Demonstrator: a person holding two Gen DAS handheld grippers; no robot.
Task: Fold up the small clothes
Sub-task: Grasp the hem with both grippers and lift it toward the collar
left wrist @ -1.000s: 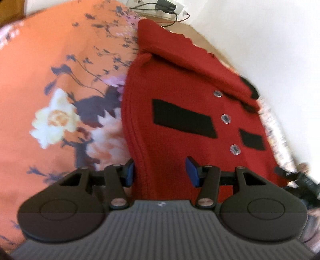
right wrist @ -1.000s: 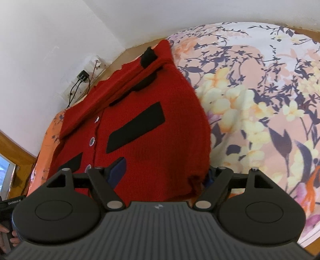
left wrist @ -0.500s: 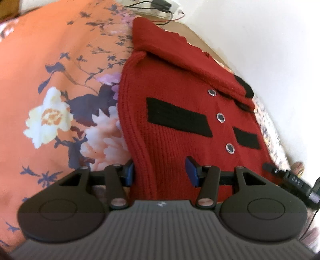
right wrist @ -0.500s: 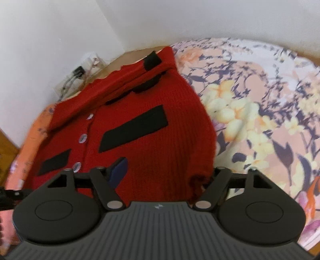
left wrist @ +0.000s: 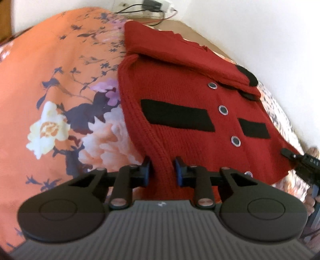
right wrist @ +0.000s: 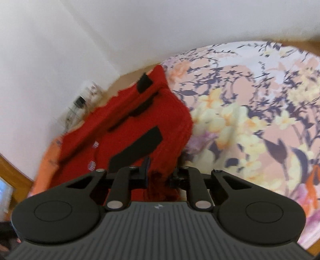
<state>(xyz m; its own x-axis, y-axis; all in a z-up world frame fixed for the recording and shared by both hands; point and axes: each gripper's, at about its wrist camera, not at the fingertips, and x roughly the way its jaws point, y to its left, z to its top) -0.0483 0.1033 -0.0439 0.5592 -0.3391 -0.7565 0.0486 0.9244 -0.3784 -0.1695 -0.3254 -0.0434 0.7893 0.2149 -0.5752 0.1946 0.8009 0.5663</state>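
Observation:
A red knitted cardigan (left wrist: 180, 90) with black pocket stripes and silver-rimmed buttons lies front-up on a floral bedsheet (left wrist: 50, 80). Its top part is folded over near the wall. My left gripper (left wrist: 163, 171) is shut on the near left edge of the hem, with ribbed red knit bunched between its blue pads. In the right wrist view, the cardigan (right wrist: 172, 114) looks blurred. My right gripper (right wrist: 160, 172) is shut on the near right corner, where red fabric is gathered between the fingers. The right gripper (left wrist: 306, 162) also shows at the edge of the left wrist view.
A white wall runs close behind the cardigan, with a socket and cables (left wrist: 154, 5) at the bed's corner. A wooden bed frame (right wrist: 12, 170) shows at the lower left. The floral sheet (right wrist: 250, 120) stretches wide to the right.
Both grippers have gone from open around the hem to shut on it. The right wrist view has swung and blurred, and the cardigan's right side now bunches toward that gripper.

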